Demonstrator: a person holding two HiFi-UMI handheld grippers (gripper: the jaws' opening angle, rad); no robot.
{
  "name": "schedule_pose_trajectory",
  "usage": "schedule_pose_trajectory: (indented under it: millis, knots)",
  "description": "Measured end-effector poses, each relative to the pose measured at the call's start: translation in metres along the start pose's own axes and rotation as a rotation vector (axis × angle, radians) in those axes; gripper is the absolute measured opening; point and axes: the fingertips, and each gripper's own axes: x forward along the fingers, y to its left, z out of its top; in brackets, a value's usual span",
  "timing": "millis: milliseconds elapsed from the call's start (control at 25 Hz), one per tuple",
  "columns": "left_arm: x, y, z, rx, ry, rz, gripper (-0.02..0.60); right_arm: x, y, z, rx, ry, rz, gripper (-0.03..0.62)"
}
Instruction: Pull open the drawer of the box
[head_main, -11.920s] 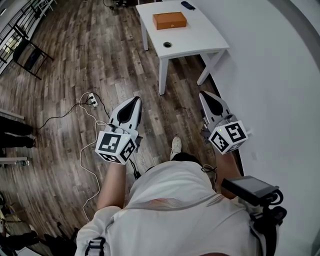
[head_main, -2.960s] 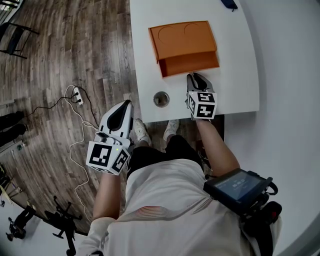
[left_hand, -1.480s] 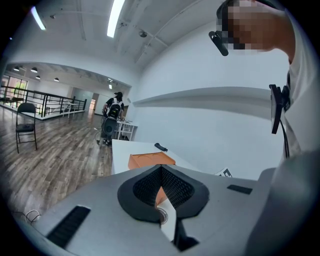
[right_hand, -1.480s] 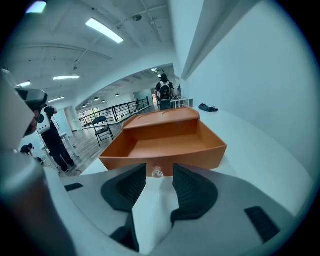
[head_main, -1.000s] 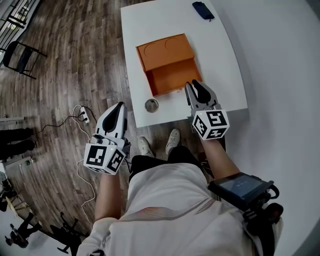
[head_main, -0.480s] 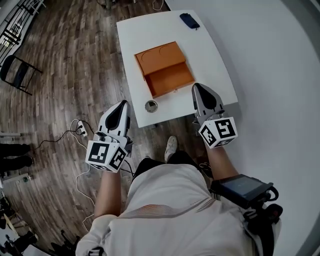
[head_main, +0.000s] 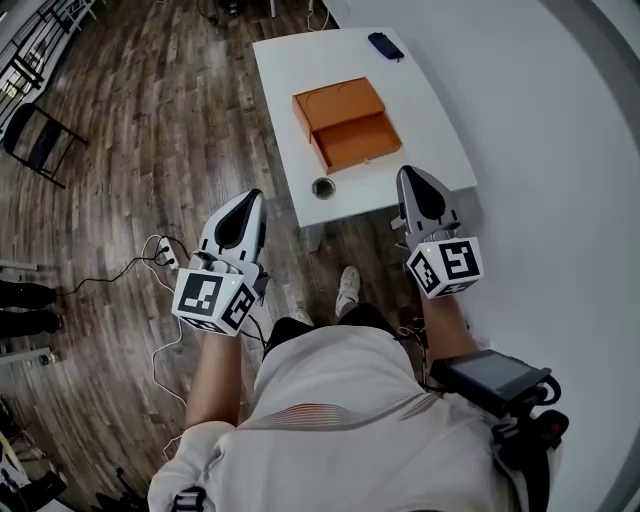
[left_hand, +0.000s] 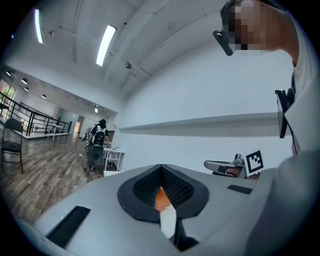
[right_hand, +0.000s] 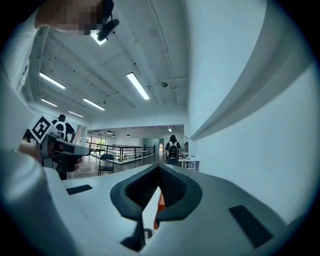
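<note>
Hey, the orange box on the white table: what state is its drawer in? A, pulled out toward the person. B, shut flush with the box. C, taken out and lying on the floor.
A: the drawer sticks out of the box on the side facing the person, both resting on the table.

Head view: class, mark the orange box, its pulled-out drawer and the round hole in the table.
orange box (head_main: 336, 101): head view, middle of its top panel.
drawer (head_main: 358, 142): head view, middle of its open inside floor.
round hole (head_main: 323, 187): head view, its dark centre.
</note>
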Motion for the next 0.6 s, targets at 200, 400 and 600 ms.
schedule_pose_trajectory:
  millis: [200,400,600]
  knots:
    - [-0.059,-0.005,0.032,-0.029,-0.028,-0.021,0.009,-0.041,0.059,0.049,-0.036,-0.008,0.008,0.005]
    - [-0.049,-0.015,0.025,-0.018,-0.041,-0.042,0.009,-0.050,0.054,0.051,-0.043,-0.018,0.015,0.005]
    - [-0.051,-0.028,0.030,0.009,-0.056,-0.050,0.009,-0.056,0.051,0.058,-0.064,-0.041,0.026,0.005]
